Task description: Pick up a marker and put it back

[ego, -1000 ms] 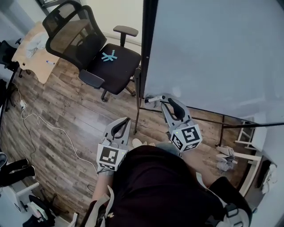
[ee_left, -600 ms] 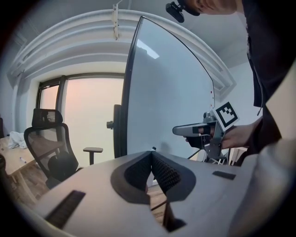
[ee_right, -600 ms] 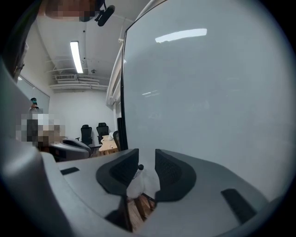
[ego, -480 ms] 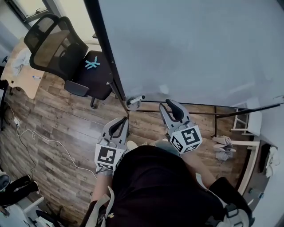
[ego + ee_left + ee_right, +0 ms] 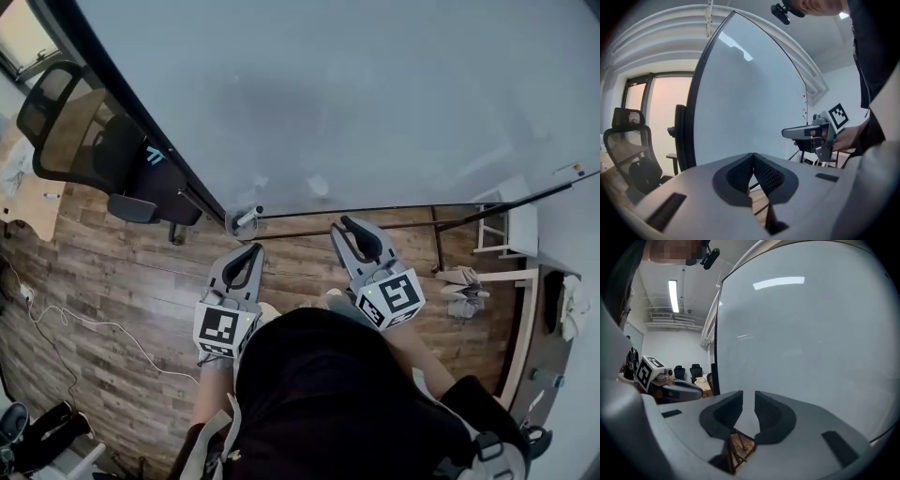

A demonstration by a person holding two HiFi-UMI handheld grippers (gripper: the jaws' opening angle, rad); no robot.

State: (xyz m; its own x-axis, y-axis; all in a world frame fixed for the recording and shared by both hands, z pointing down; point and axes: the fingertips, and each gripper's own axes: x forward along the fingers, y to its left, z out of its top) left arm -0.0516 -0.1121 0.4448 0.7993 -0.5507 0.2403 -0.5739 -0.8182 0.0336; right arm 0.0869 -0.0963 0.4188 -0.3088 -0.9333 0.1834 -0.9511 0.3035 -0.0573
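Marker (image 5: 249, 216) seemingly back, head view only

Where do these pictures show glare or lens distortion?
Right gripper view: a bright reflected streak glares on the large white whiteboard, and its edge bows. Left gripper view: same bowing, dark round corners. Head view: the board looks dull grey, without a sharp streak.

We note even, soft lighting. A ceiling strip light (image 5: 673, 295) at upper left of the right gripper view glares, reflected on the whiteboard (image 5: 801, 348). Both gripper views bend and darken at edges.
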